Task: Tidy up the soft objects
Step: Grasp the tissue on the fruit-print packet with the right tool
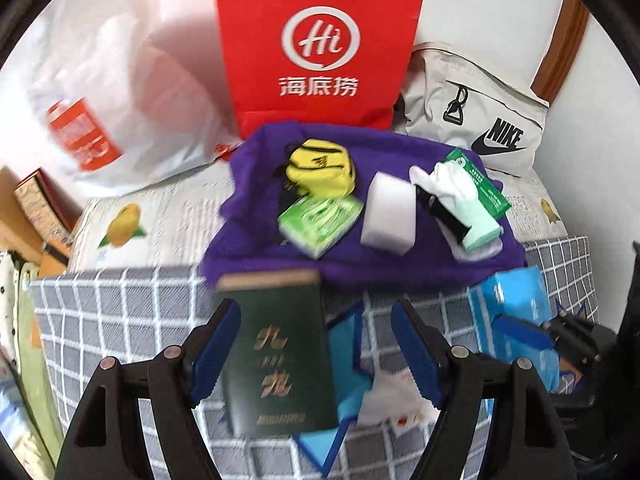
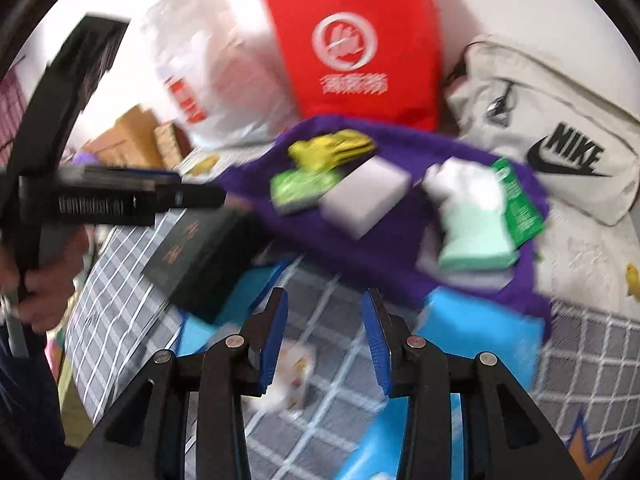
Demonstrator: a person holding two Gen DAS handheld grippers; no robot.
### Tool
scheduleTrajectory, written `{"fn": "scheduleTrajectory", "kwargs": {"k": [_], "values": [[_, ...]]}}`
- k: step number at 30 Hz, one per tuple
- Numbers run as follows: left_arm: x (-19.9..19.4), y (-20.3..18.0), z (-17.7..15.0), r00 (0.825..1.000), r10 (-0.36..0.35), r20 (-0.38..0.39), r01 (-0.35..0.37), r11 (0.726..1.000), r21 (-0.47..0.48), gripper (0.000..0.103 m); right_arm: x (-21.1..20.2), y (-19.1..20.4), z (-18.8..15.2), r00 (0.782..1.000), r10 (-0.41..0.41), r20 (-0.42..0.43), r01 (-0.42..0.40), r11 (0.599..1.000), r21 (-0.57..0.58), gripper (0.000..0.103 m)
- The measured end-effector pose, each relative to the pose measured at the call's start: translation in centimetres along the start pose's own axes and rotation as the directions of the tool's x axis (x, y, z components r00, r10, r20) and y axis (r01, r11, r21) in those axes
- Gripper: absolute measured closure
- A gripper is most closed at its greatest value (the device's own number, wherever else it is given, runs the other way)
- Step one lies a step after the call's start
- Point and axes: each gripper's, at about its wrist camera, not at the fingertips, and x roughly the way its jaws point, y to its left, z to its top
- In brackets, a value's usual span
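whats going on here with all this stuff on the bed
A person holds a claw in each hand over a bed with a grey checked cover. The left claw has a dark green box with gold lettering against one pad; whether it is gripped is unclear. The right claw is open and empty. Ahead, a purple knitted cloth carries a yellow pouch, a white foam block and a white glove.

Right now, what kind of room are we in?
Probably a bedroom: the things lie on a bed with a grey checked cover and a lemon-print sheet, against a white wall, with shopping bags such as the red bag propped behind.
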Motion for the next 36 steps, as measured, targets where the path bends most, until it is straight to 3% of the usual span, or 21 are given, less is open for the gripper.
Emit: {"fn": "scheduleTrajectory", "kwargs": {"k": [6, 18, 20, 21, 30, 36], "values": [[-1.9, 2.0, -3.4, 1.0, 0.015, 0.003, -0.015, 0.999, -0.046, 0.027, 1.5, 3.1, -3.1, 0.998, 0.036, -0.055, -0.037, 0.999, -0.027, 0.064], [-3.2, 3.1, -9.0, 1.0, 0.002, -0.017, -0.003, 0.998, -0.07, 0.027, 5.3, 4.9, -5.2, 0.989, -0.09, -0.121, 0.075, 0.99, -0.121, 0.064], [-2.8, 3.0, -9.5, 1.0, -0.002, -0.025, 0.0, 0.997, -0.072, 0.027, 5.2, 5.1, -5.4, 0.99, -0.101, -0.102, 0.086, 0.986, -0.14, 0.073], [-2.7, 3.0, -9.7, 1.0, -0.005, -0.027, 0.003, 0.997, -0.074, 0.027, 5.1, 5.1, -5.4, 0.992, -0.087, -0.091, 0.074, 0.987, -0.14, 0.087], [-1.2, 1.6, -11.2, 0.998, -0.044, -0.052, 0.041, 0.997, -0.065, 0.027, 1.9, 4.7, -5.0, 0.998, -0.045, -0.038, 0.041, 0.993, -0.113, 0.086], [0.6, -1.6, -11.1, 0.994, -0.078, -0.07, 0.075, 0.996, -0.041, 0.027, -2.0, 2.5, -4.3, 0.995, -0.093, 0.032, 0.096, 0.991, -0.095, 0.086]]}}
